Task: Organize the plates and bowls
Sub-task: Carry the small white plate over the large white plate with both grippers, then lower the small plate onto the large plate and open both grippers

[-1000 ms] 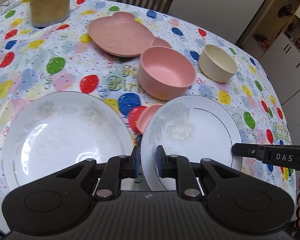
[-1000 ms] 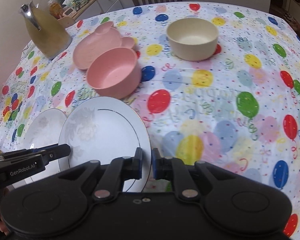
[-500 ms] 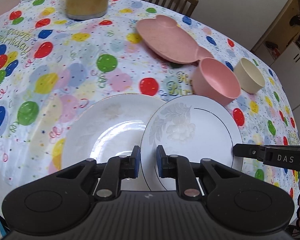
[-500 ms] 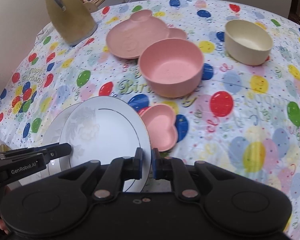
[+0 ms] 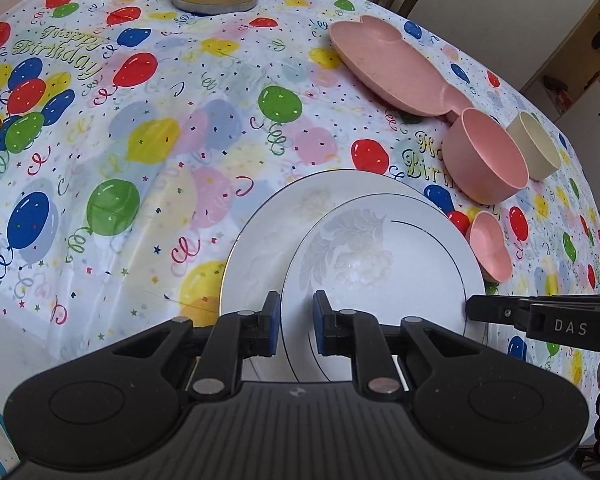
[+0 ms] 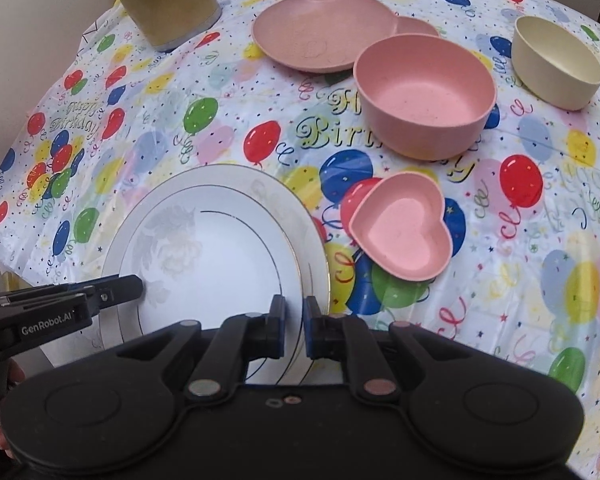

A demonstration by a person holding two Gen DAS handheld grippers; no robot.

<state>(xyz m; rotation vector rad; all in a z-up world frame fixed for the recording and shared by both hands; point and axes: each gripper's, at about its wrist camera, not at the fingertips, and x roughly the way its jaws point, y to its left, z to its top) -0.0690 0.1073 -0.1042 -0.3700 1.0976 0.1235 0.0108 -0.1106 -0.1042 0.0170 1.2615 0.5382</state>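
- Left wrist view: left gripper (image 5: 294,322) pinches near-left rim of the small white plate (image 5: 380,268); rim sits between its blue pads. Right gripper (image 5: 474,309) comes in from the right side and grips the same plate's opposite rim.
- Small plate hangs over the large white plate (image 5: 260,248), offset toward the right/near side, not centred. Can't tell if touching.
- Key relation: large plate's centre lies left and a bit beyond the small plate; both hands equally close, one per rim.
- Pink bowl (image 5: 486,156) and cream bowl (image 5: 534,152) beyond-right of the large plate; pink bear-shaped plate (image 5: 388,68) further back; balloon tablecloth (image 5: 140,160), glossy plastic.
- Right wrist view: right gripper (image 6: 294,330) clamped on the small plate's (image 6: 216,256) near-right edge; left gripper (image 6: 134,286) holds the left edge.
- Large plate (image 6: 292,208) shows as a crescent beyond and right of it.
- Both plates glazed, faint floral print, thin dark rim line. Pink heart dish (image 6: 400,228) just right of the large plate, matte speckled.
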